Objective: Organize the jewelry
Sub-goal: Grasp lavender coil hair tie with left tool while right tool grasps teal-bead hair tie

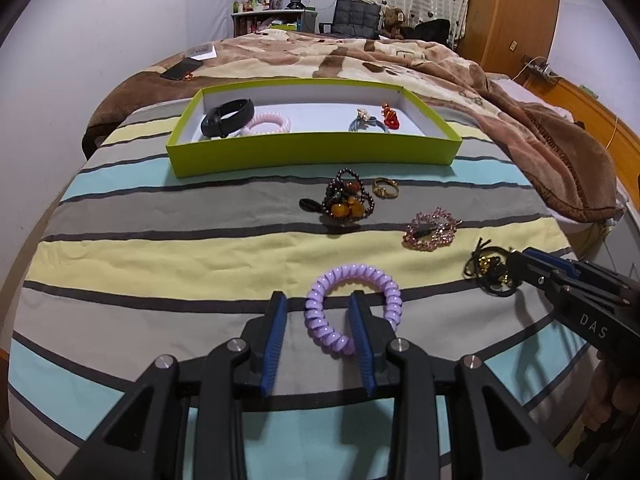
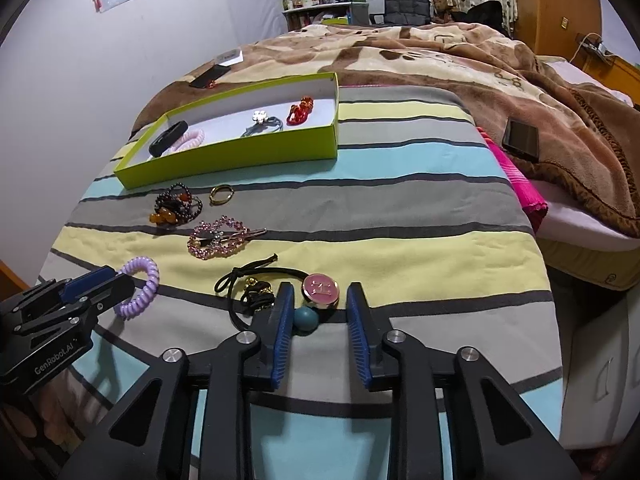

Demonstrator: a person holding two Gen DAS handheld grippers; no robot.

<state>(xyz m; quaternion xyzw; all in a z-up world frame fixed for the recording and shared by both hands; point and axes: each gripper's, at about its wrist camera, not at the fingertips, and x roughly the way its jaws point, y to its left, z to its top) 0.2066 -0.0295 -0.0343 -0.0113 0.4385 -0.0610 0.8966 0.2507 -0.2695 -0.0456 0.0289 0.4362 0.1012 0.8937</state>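
On the striped bedspread [image 1: 160, 248], short of the green cardboard tray [image 1: 312, 152], the left gripper [image 1: 318, 312] stood narrowly parted astride the lilac spiral hair tie [image 1: 352, 304], while the right gripper [image 2: 320, 304] stood narrowly parted around the pink-and-gold round charm [image 2: 321, 289] and teal bead [image 2: 306, 317] of a black elastic hair tie [image 2: 240, 280].

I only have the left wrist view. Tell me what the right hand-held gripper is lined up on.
Observer: A round pink charm on the black hair tie sits between the fingers of the right hand-held gripper, which are not clamped on it.
Operator: Report what is next to it.
Observer: A teal bead lies just below the charm, also between the fingers.
Operator: Check the blanket on the right.
Observer: A dark flat device rests on the brown blanket.
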